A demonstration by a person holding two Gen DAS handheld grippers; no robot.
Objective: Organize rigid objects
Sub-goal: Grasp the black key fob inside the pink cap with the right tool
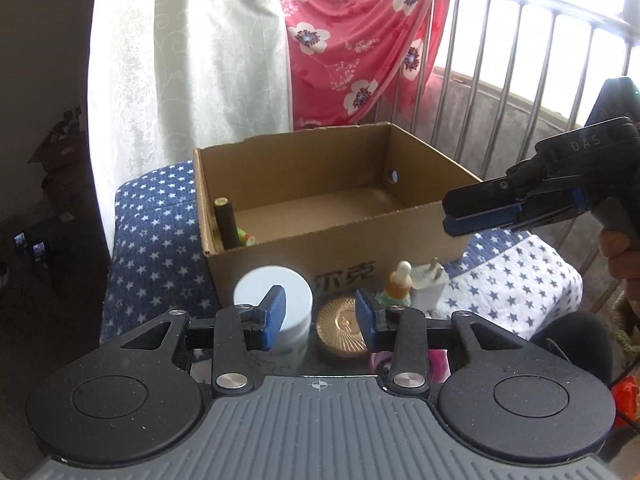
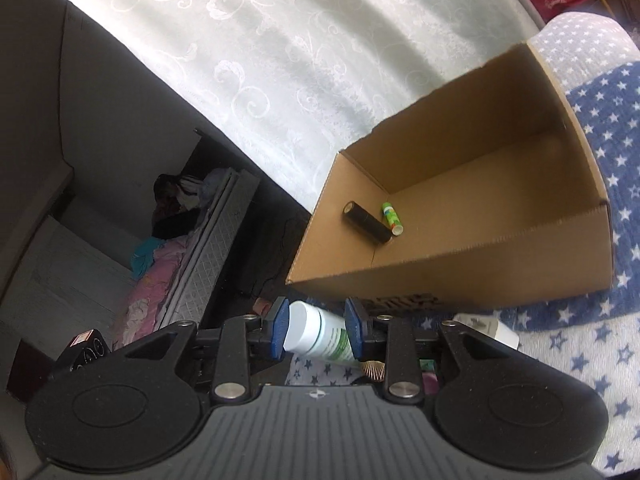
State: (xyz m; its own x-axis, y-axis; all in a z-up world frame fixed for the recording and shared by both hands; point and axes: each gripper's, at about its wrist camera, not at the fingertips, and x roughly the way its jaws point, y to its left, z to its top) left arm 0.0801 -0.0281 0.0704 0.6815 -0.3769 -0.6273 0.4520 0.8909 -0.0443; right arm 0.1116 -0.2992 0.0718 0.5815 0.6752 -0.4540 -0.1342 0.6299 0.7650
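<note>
An open cardboard box (image 1: 360, 236) stands on a star-patterned cloth; it also shows in the right wrist view (image 2: 460, 256). Inside lie a black cylinder (image 2: 367, 222) and a small green tube (image 2: 392, 219). In front of the box stand a white jar (image 1: 276, 300), a gold round lid (image 1: 342, 330), a small dropper bottle (image 1: 398, 284) and a white plug adapter (image 1: 430, 286). My left gripper (image 1: 320, 314) is open, low over the jar and gold lid. My right gripper (image 2: 316, 330) is open and empty above the box's right front corner; the white jar (image 2: 320, 336) shows between its fingers, below.
A metal railing (image 1: 500, 80) with a red floral cloth (image 1: 352, 48) stands behind the box. A pale curtain (image 1: 200, 60) hangs at the left. The star cloth (image 1: 520, 276) extends right of the objects. Pink items (image 1: 436, 364) lie close under my left gripper.
</note>
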